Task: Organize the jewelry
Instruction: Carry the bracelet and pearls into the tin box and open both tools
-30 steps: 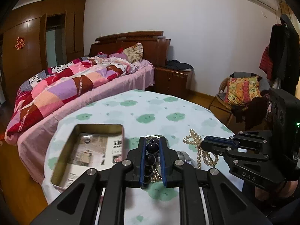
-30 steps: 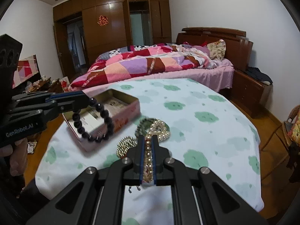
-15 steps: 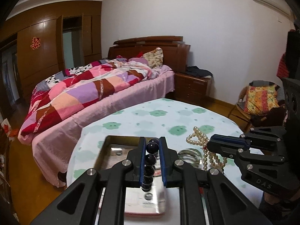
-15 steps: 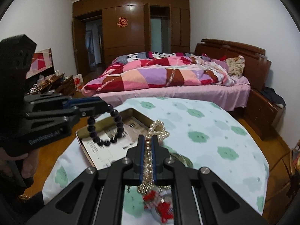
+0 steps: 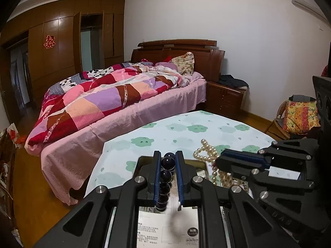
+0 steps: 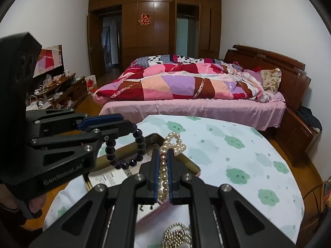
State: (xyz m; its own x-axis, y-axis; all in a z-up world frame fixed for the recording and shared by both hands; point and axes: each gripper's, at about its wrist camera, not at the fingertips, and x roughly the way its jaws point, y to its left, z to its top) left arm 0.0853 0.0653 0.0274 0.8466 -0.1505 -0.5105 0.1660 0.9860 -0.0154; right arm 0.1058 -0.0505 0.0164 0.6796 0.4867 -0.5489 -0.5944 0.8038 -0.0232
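Note:
My left gripper is shut on a dark bead bracelet and holds it above the open metal tin. From the right wrist view the bracelet hangs as a loop from the left gripper over the tin. My right gripper is shut on a pearl necklace, held over the tin's right side. The left wrist view shows the necklace dangling from the right gripper.
The tin lies on a round table with a green-patterned cloth. A gold bead chain lies on the table below my right gripper. A bed with a patchwork quilt stands just beyond the table. A chair stands at the right.
Both grippers have moved toward the tin, carrying their jewelry. The bead bracelet and the pearl necklace now hang over the tin's opening instead of beside it.

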